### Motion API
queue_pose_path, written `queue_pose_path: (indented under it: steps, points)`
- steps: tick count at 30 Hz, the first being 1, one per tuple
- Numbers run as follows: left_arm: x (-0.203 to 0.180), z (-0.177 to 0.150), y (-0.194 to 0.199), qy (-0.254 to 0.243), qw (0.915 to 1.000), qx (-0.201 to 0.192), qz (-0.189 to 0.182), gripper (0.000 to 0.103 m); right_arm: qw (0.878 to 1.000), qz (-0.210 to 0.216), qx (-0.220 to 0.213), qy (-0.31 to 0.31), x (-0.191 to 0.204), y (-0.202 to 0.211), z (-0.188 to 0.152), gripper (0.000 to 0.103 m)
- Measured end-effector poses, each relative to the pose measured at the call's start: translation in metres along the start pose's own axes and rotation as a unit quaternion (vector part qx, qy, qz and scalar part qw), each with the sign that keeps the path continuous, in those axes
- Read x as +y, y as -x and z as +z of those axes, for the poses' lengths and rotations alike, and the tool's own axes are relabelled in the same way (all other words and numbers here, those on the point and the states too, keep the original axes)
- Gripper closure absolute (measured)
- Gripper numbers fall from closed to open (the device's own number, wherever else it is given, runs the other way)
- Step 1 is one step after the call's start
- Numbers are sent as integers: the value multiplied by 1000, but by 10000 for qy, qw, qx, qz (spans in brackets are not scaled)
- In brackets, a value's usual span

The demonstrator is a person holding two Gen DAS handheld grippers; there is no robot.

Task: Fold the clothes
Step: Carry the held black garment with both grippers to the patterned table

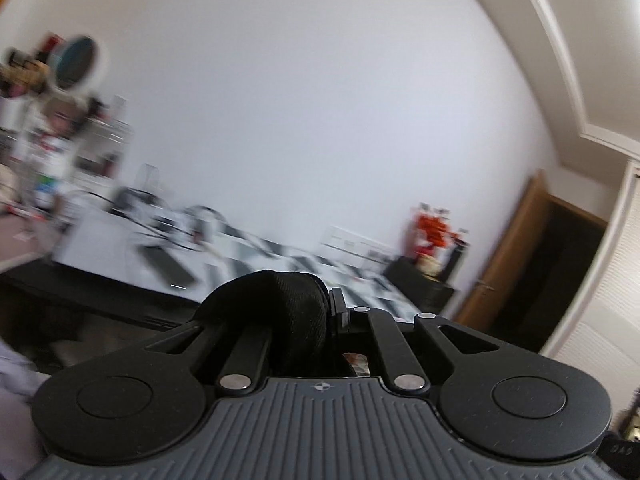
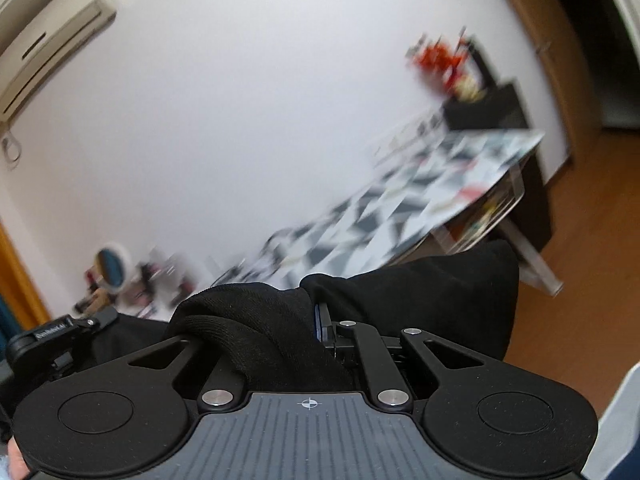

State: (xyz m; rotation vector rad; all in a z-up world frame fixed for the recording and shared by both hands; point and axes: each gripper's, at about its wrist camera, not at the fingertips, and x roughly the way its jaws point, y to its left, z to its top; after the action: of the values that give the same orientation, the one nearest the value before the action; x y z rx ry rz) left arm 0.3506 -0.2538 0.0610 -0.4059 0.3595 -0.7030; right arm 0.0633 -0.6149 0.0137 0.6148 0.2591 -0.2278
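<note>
Your left gripper (image 1: pixel 334 308) has its jaws pressed together on a bunch of black garment (image 1: pixel 272 304), which bulges up over the left finger and hides that fingertip. The cloth sits high in the view, level with the far table edge behind it, and nothing under it shows any support.

Your right gripper (image 2: pixel 324 320) is likewise clamped on the black garment (image 2: pixel 420 304). Here the fabric spills both ways: a ribbed fold drapes over the left finger link, and a broad sheet hangs off to the right, covering part of the wooden floor (image 2: pixel 580 240).

Behind both grippers stands a table with a black, grey and white triangle-patterned cover (image 2: pixel 400 208); it is blurred in both views. At its far right end a dark box (image 2: pixel 492 108) carries a red and orange ornament (image 2: pixel 440 60). At the far left end a round mirror with a white rim (image 1: pixel 76 62) stands among small blurred items you cannot make out.

A white wall (image 1: pixel 300 100) fills most of both views. An air conditioner (image 2: pixel 48 40) hangs high on it at the left in the right wrist view. A wooden door (image 1: pixel 532 260) shows at the right edge in the left wrist view.
</note>
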Motion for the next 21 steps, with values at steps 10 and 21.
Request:
queue_pose_path:
  steps: [10,21]
  points:
    - [-49,-30,-105,227,9933,791,-808,94,9923,-1066,-611,-124,-84,30,51,96]
    - [-56,33,-264,-63,9964,502,-686,94,9921,-912,-821,-252,-116,-144,155,96]
